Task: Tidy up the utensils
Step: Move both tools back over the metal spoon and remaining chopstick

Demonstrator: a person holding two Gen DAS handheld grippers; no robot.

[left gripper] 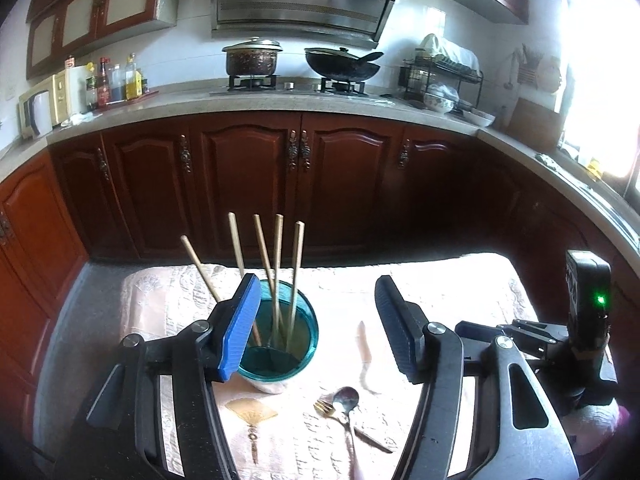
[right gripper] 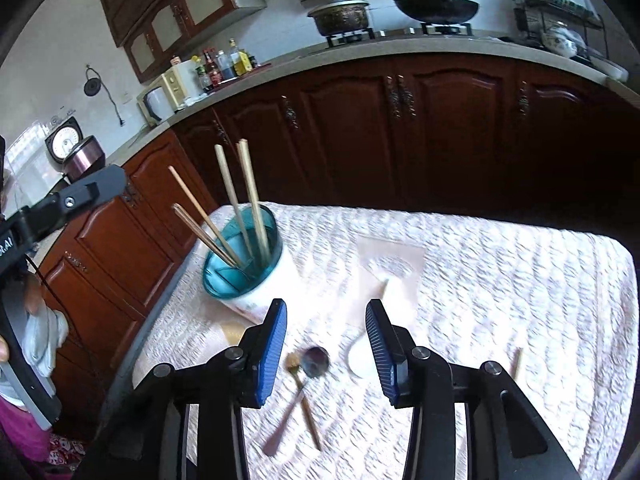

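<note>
On the counter (left gripper: pixel 460 280), which is covered by a pale quilted cloth (right gripper: pixel 520 280), a teal-rimmed cup (left gripper: pixel 280 344) stands upright with five chopsticks (left gripper: pixel 298 264) leaning inside it. Next comes the left gripper (left gripper: pixel 318 330), its jaws parted and empty, the blue-padded finger just in front of the cup's rim. Across from it, the right gripper (right gripper: pixel 326 344) hangs over the cloth with jaws apart, nothing between the pads. Below them lie a white ceramic spoon (right gripper: pixel 360 356), a metal spoon (left gripper: pixel 347 400) and a gold fork (left gripper: pixel 326 408) (the two crossing each other), well apart from the cup. One loose chopstick (right gripper: pixel 517 364) lies at the right.
</note>
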